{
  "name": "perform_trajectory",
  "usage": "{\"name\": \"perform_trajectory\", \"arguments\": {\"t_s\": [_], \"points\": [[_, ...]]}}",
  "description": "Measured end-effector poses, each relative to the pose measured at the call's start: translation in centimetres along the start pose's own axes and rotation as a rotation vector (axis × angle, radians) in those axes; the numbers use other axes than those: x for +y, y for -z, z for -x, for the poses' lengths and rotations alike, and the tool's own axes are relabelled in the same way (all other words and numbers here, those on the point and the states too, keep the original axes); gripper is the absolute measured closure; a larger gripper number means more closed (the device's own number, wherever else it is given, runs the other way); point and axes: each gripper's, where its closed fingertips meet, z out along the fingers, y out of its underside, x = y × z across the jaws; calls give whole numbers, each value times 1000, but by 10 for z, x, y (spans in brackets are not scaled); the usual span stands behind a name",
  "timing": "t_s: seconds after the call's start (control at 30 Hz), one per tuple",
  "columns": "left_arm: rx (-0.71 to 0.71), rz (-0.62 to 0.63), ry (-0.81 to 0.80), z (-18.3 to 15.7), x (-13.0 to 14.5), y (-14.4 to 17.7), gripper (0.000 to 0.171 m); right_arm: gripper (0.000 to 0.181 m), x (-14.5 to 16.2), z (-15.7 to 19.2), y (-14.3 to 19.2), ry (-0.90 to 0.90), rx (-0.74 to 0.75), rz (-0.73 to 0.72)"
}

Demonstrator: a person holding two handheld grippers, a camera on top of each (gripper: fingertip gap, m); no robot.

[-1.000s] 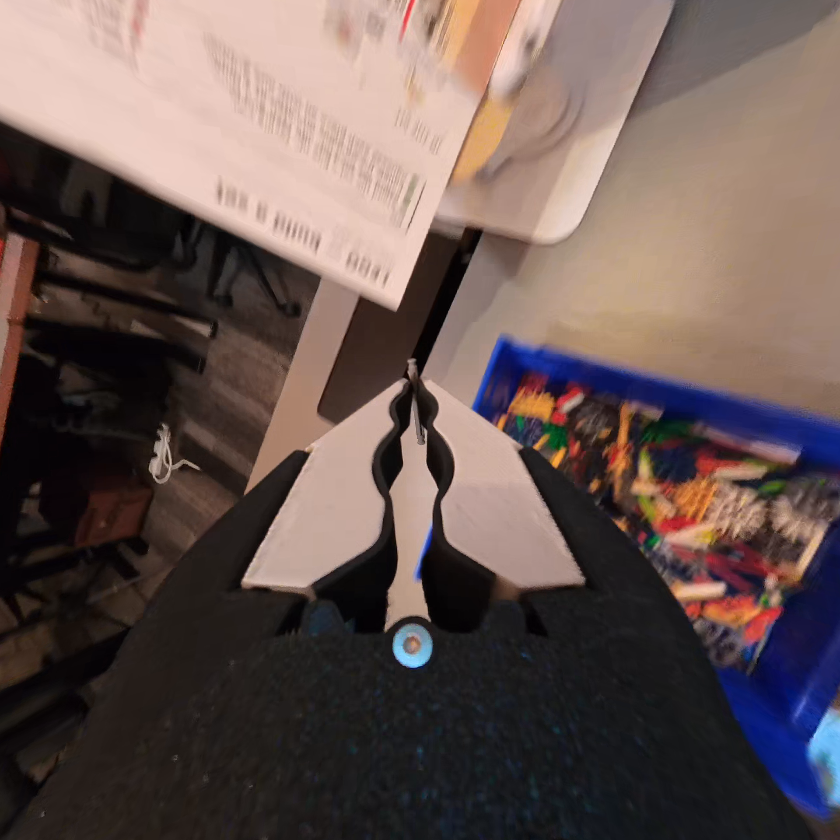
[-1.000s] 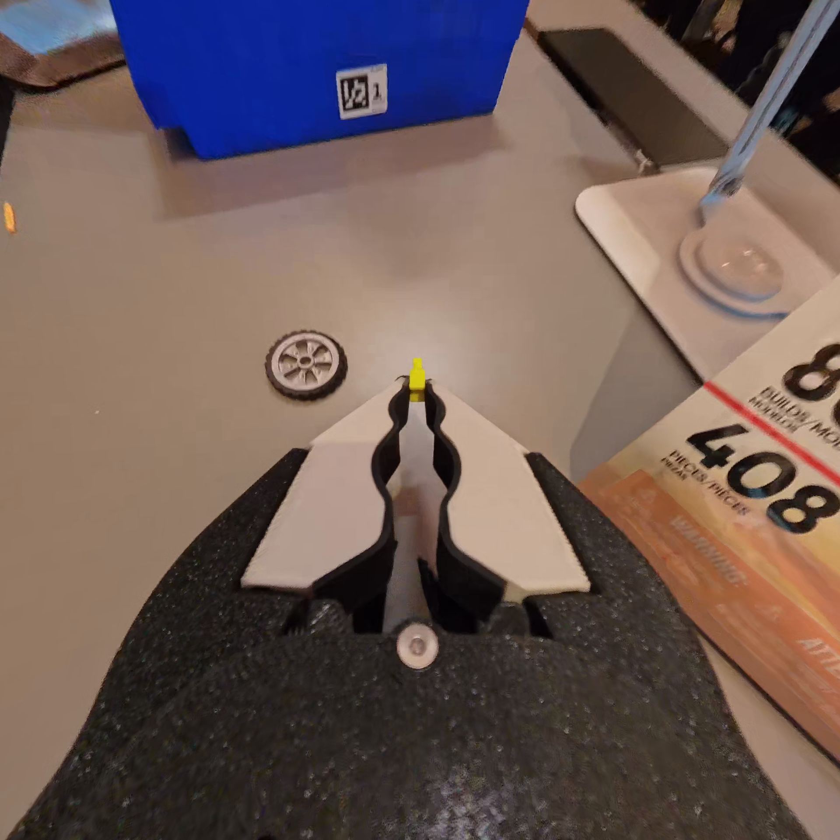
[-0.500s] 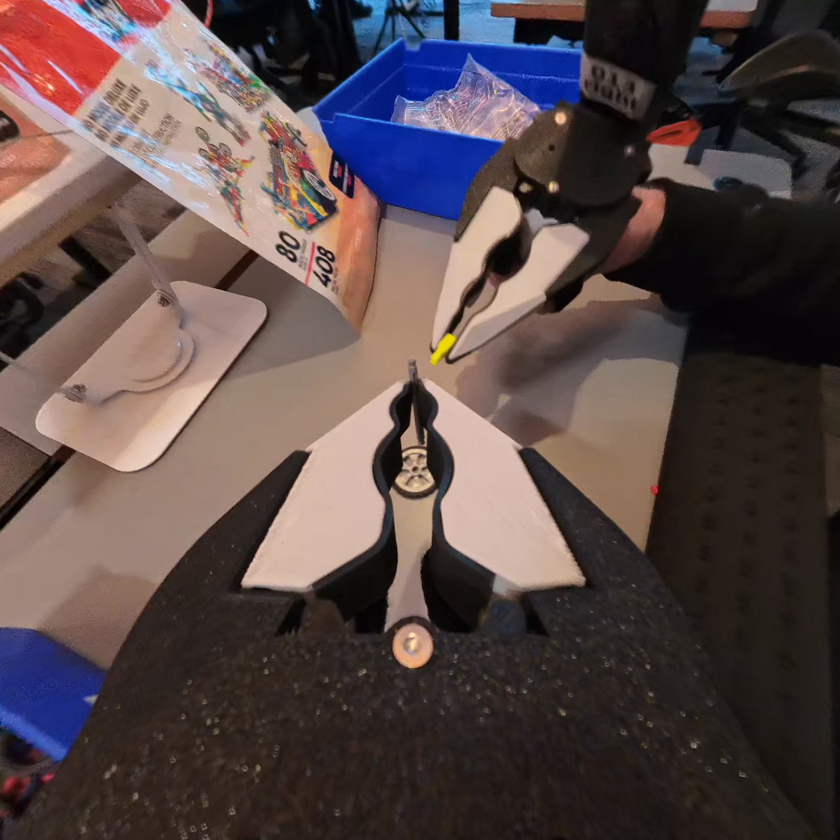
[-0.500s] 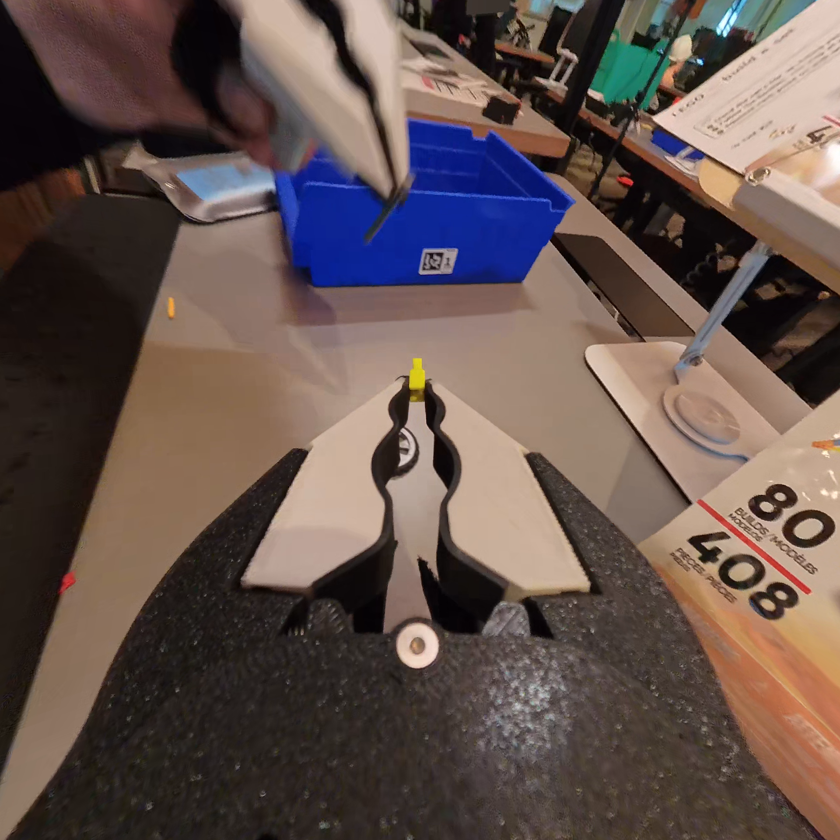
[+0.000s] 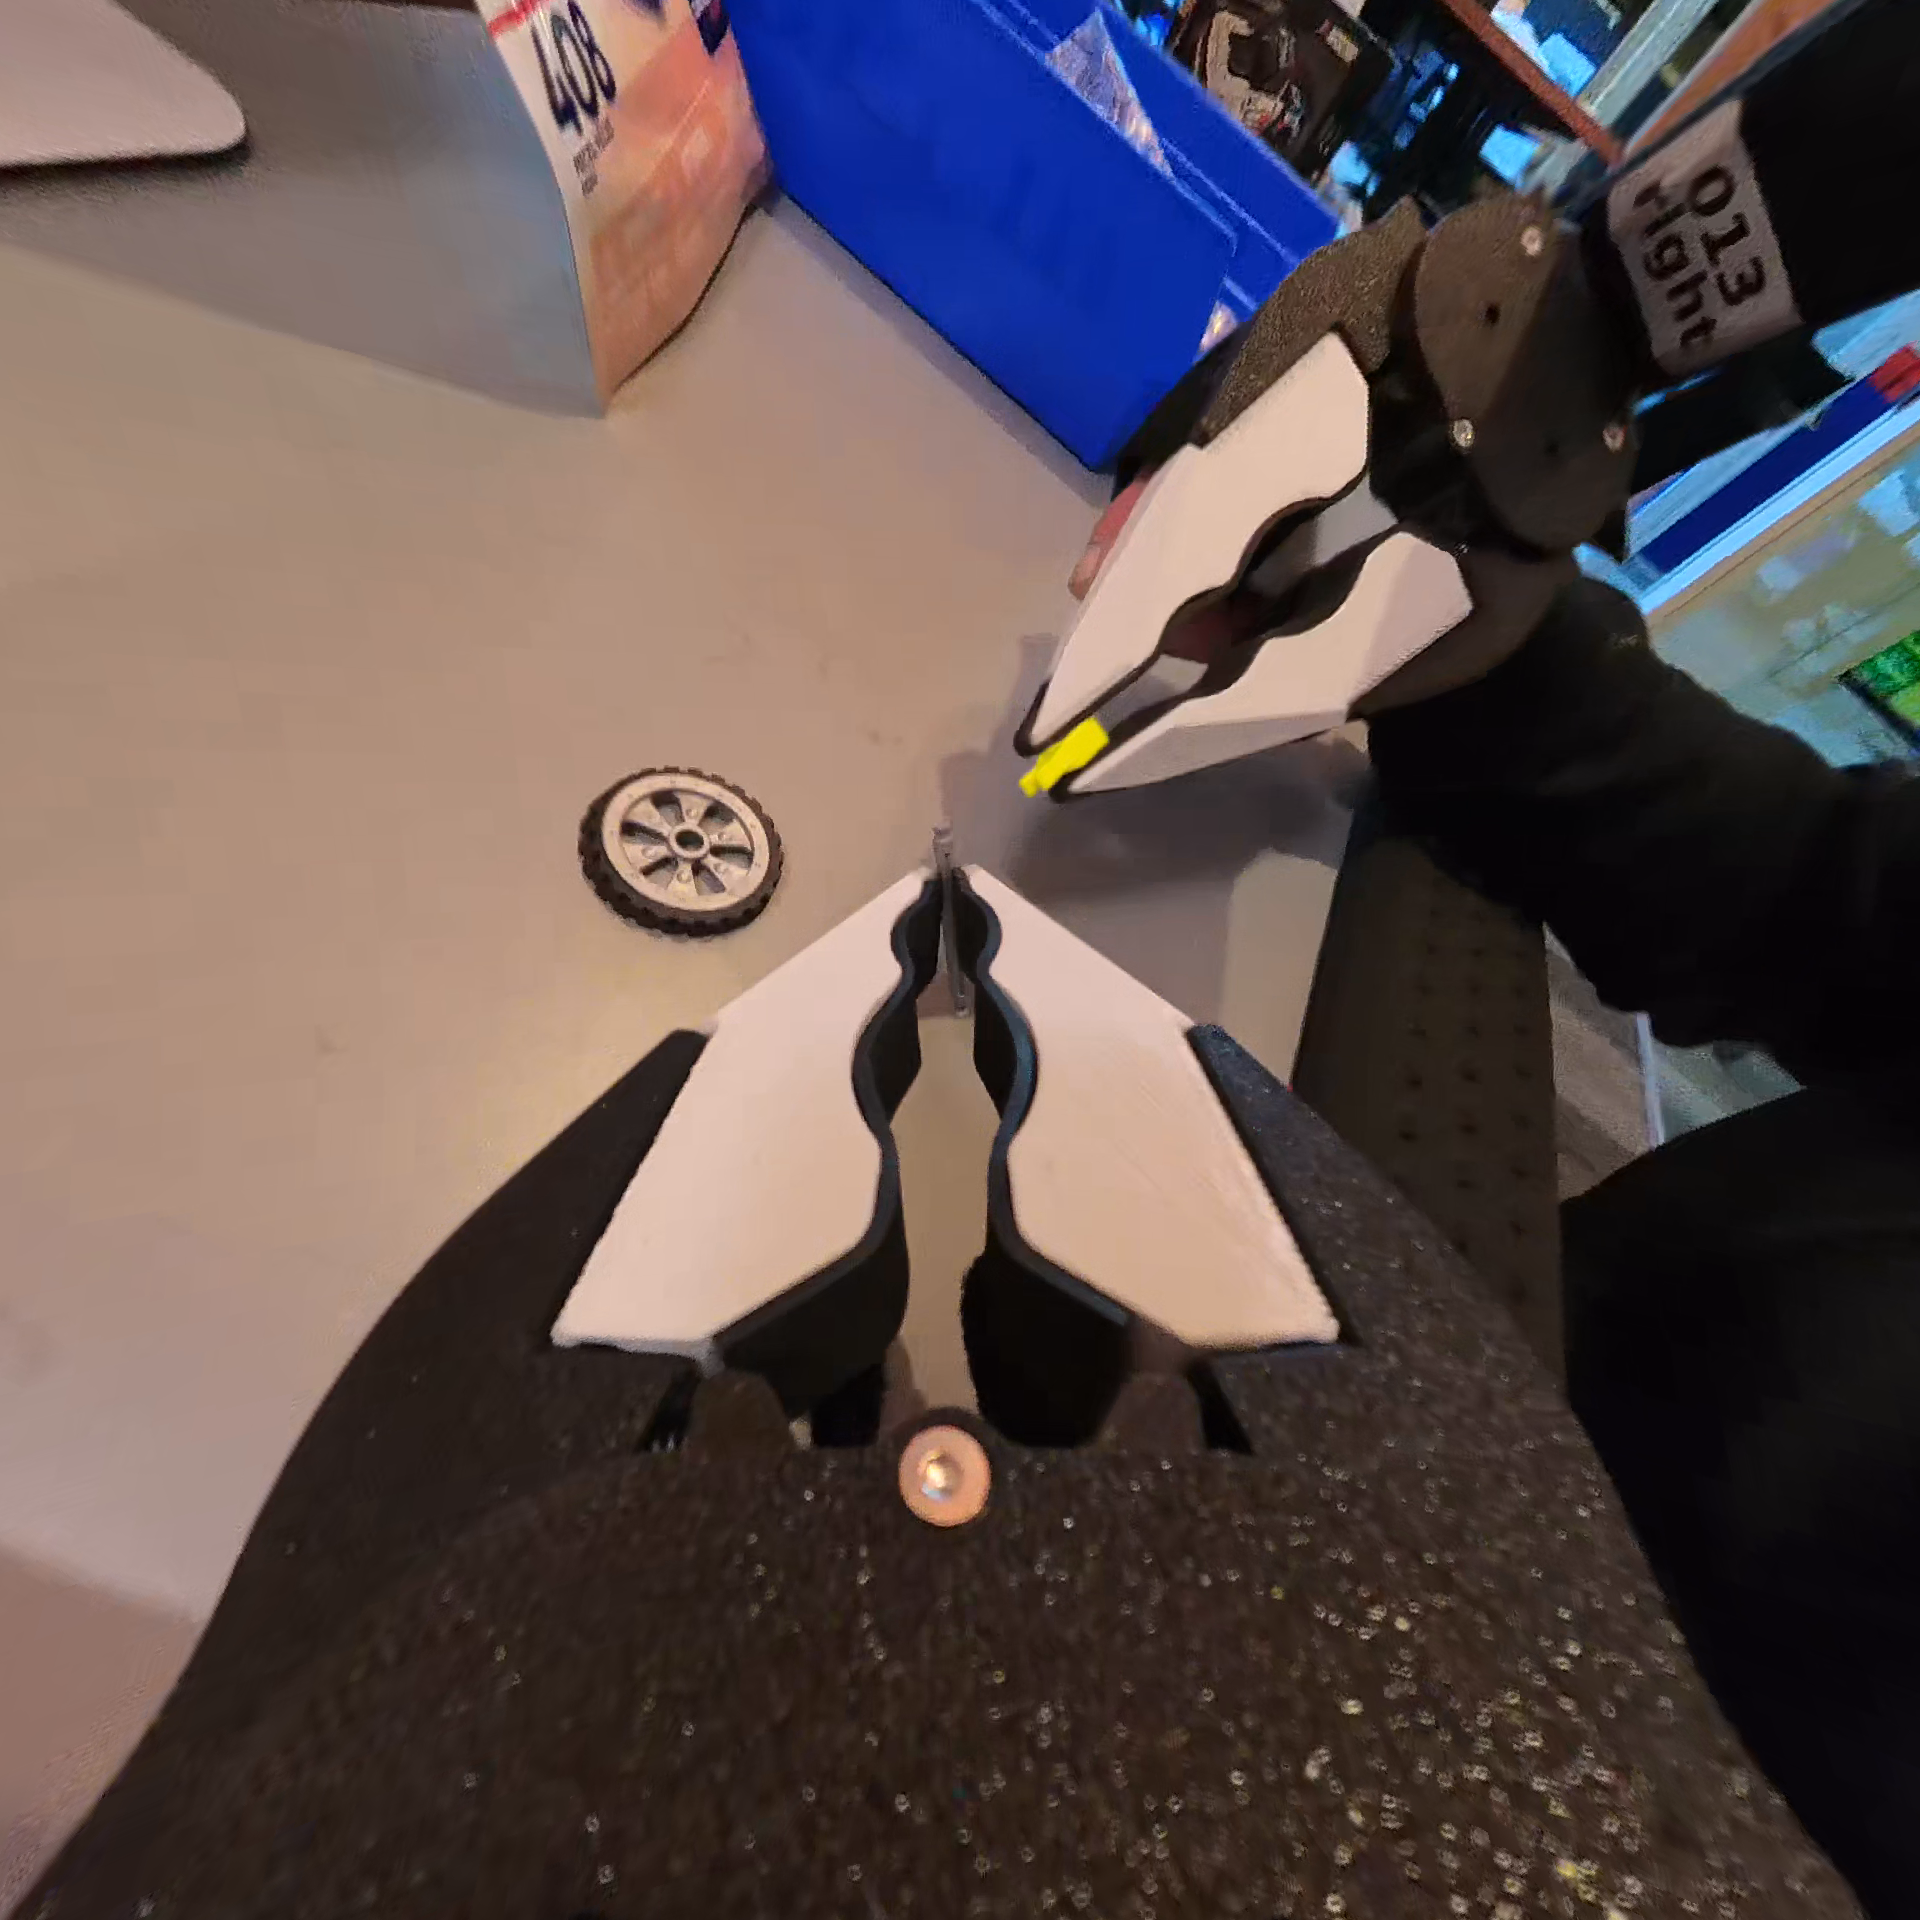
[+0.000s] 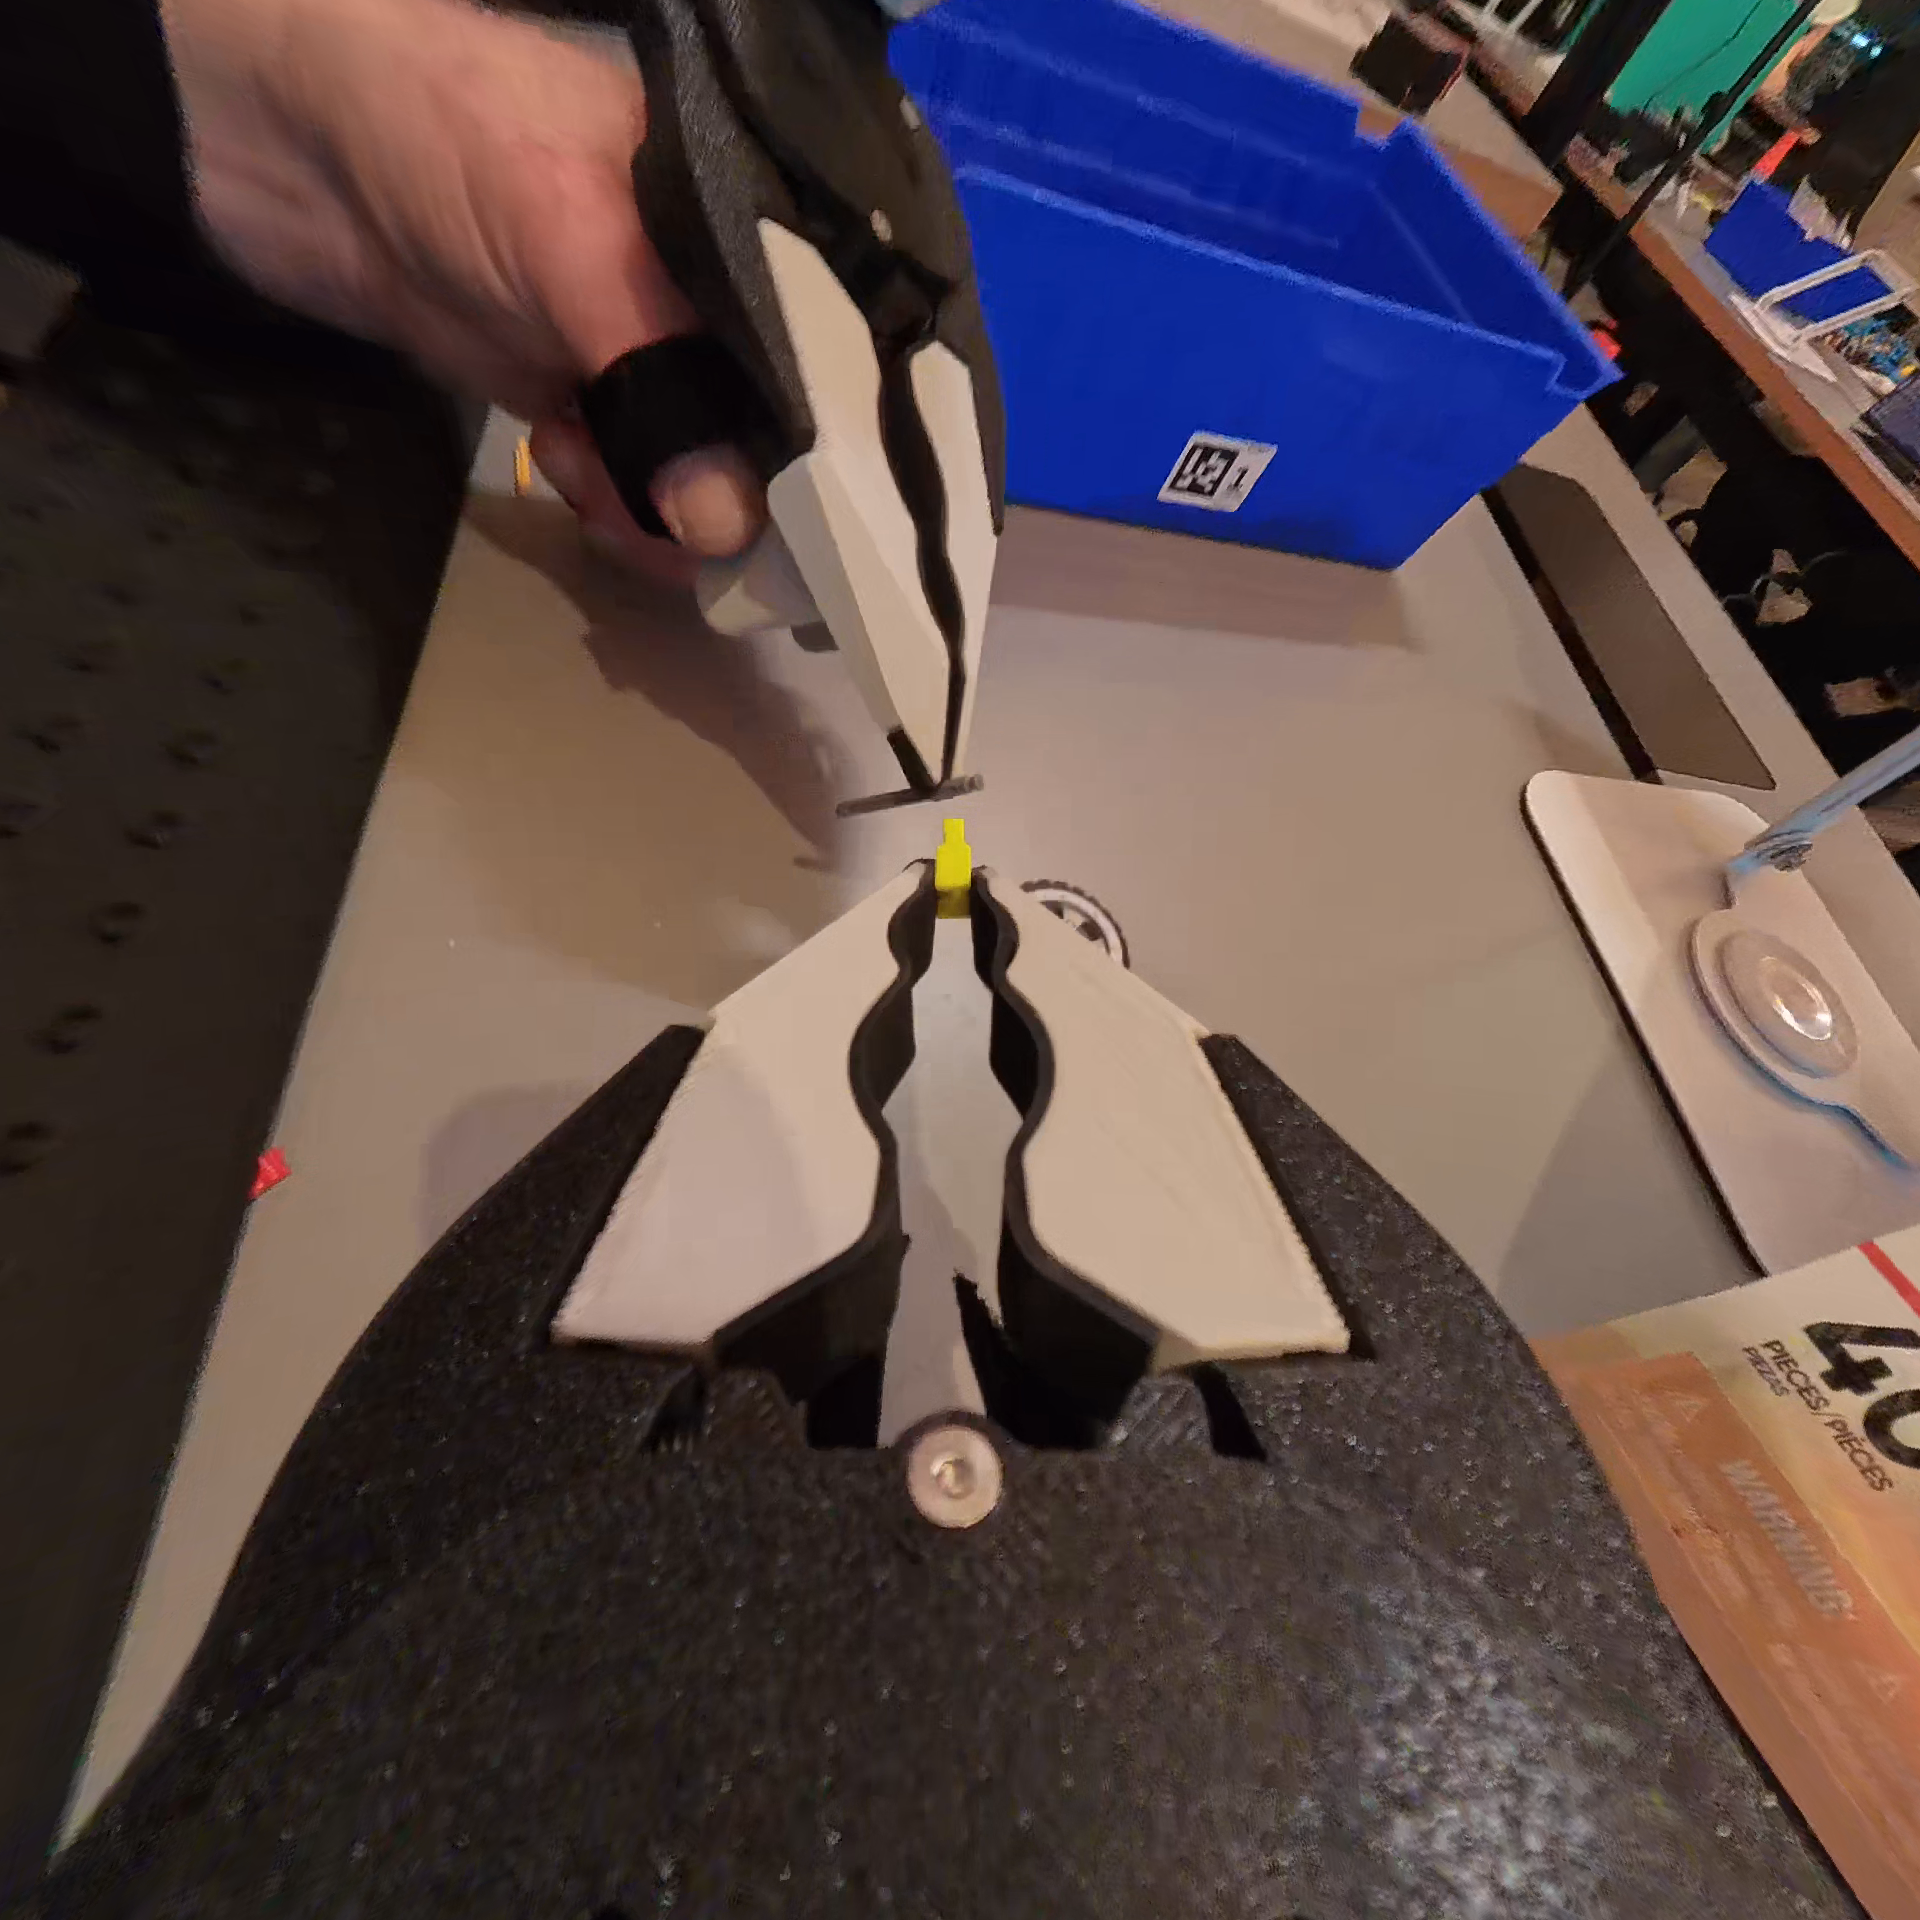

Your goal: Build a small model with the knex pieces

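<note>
My left gripper (image 5: 948,878) is shut on a thin dark grey rod (image 5: 943,854) that sticks out past its tips. The right wrist view shows that gripper (image 6: 951,774) pointing down with the rod (image 6: 906,795) lying crosswise at its tips. My right gripper (image 6: 951,878) is shut on a small yellow peg (image 6: 952,857); in the left wrist view it (image 5: 1060,767) hangs just right of my left tips with the peg (image 5: 1062,756) pointing at the rod. A grey wheel with a black tyre (image 5: 681,850) lies flat on the grey table (image 5: 364,727), left of my left tips, and is partly hidden behind my right finger (image 6: 1075,920).
A blue bin (image 6: 1247,343) stands at the back of the table. A printed box (image 5: 634,187) and a white lamp base (image 6: 1714,1018) lie to the side. A black perforated mat (image 6: 187,727) borders the table. A small red bit (image 6: 268,1172) lies on the mat's edge. Only a small space, under 4 cm, lies between the two pairs of fingers. Left tips and right tips are each some 15 cm from the small red bit (image 6: 268,1172).
Both grippers have swung in over the table and come close together, rod tip and yellow peg now nearly meeting above the wheel. Each grasp has stayed shut on its part.
</note>
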Motion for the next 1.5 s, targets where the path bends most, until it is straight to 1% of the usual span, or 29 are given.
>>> {"name": "perform_trajectory", "arguments": {"t_s": [0.1,0.17,0.27,0.47,0.8,0.87,0.93,1.03,1.2,1.3,1.43,1.47,1.5], "points": [[-8,39,-18,3,10,-5,171,175,11,4,-12,37,11,72],[-24,68,-36,5,18,-7,171,175,14,4,-17,39,18,93],[-28,72,-56,3,19,-7,171,175,18,6,-21,54,19,114],[-77,141,-106,6,28,-15,171,175,24,8,-26,79,33,162],[-115,198,-116,10,36,-19,171,175,28,13,-29,83,36,185],[-116,211,-120,9,37,-20,171,175,36,11,-32,102,54,233],[-127,210,-120,11,37,-20,171,175,40,9,-32,76,55,238],[-132,194,-103,13,35,-19,171,175,37,8,-30,9,42,202],[-137,200,-103,14,35,-21,171,175,45,10,-35,-80,5,217],[-136,197,-97,14,35,-20,171,175,45,11,-35,-193,-35,195],[-115,177,-104,10,32,-17,171,175,49,9,-34,-213,-38,201],[-117,187,-115,7,34,-15,171,175,49,10,-34,-206,-41,205],[-122,192,-117,4,34,-14,162,175,50,12,-33,-199,-44,212]]}}
